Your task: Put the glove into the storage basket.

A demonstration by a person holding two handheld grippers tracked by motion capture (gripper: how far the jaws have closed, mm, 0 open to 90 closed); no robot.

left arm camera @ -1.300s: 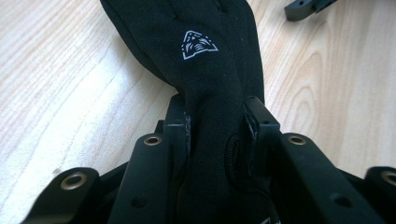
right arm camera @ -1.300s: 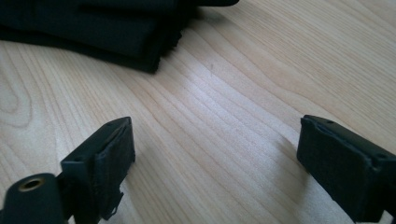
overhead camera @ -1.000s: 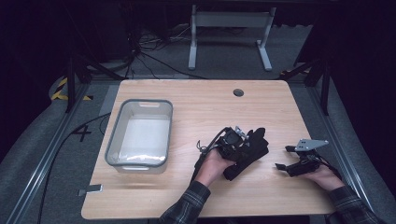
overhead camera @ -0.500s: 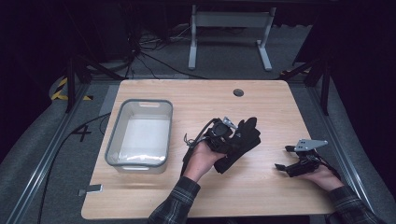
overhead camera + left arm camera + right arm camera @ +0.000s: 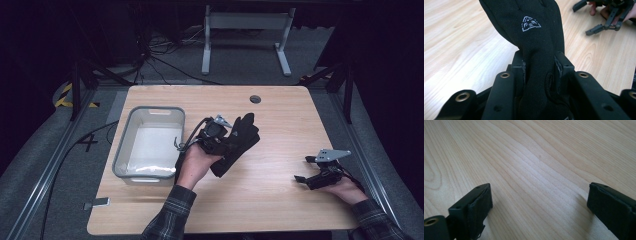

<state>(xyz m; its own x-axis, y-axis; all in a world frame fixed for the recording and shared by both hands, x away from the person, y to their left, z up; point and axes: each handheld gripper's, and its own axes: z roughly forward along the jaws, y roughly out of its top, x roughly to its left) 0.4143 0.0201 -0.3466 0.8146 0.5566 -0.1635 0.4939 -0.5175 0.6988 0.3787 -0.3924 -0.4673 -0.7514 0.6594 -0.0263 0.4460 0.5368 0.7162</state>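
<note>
A black glove (image 5: 239, 142) with a small white logo (image 5: 531, 23) is clamped between the jaws of my left gripper (image 5: 220, 137) near the middle of the table, just right of the bin. In the left gripper view the glove (image 5: 536, 50) runs up from between the pads, its fingers pointing away. My right gripper (image 5: 305, 170) rests low at the table's right side, open, with bare wood between its pads (image 5: 480, 202). It also appears far off in the left gripper view as the right gripper (image 5: 604, 20).
A grey plastic bin (image 5: 131, 159) with a pale inside stands at the table's left. A round cable hole (image 5: 255, 99) sits near the far edge. Beyond the table stands a metal frame (image 5: 245, 35) on a dark floor with cables.
My left gripper has carried the glove leftward and a little farther from me, toward the bin. The right gripper has stayed where it was.
</note>
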